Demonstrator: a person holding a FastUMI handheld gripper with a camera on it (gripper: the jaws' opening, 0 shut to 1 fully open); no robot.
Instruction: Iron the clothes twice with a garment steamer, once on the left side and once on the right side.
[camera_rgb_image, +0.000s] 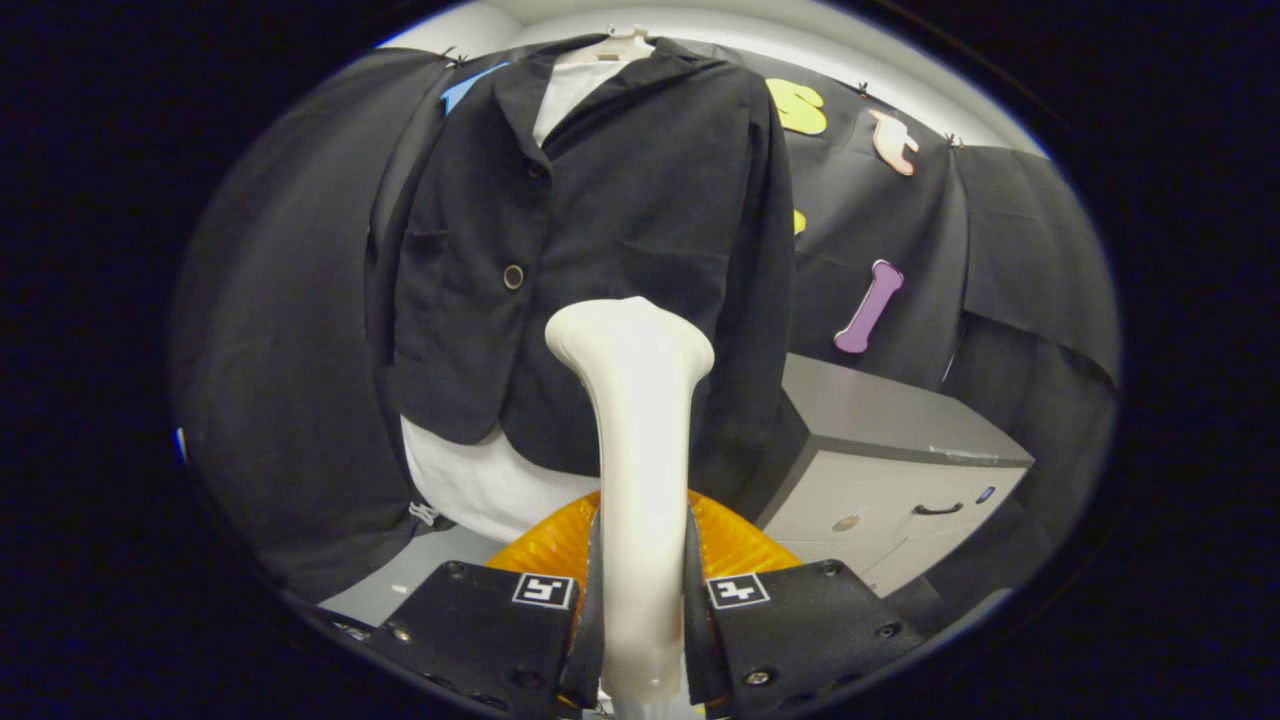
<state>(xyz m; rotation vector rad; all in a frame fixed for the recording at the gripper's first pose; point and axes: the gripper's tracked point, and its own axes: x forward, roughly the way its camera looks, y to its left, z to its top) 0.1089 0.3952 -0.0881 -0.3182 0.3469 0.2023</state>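
Booth backdrop: black cloth is hanging behind a dark blazer (620, 250) on a hanger. Gripper (640, 620) is clenching the cream garment steamer (635, 440) by its handle, head reaching up before the blazer's lower front. Grey cabinet (890, 470) is standing beside the blazer. Steamer is looking rigid, smooth, possibly slippery; blazer soft, yielding.

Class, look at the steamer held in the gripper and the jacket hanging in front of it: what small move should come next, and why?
Probably ease the steamer forward and up. The gripper is shut on its handle, with its head low before the jacket, and contact is unclear.
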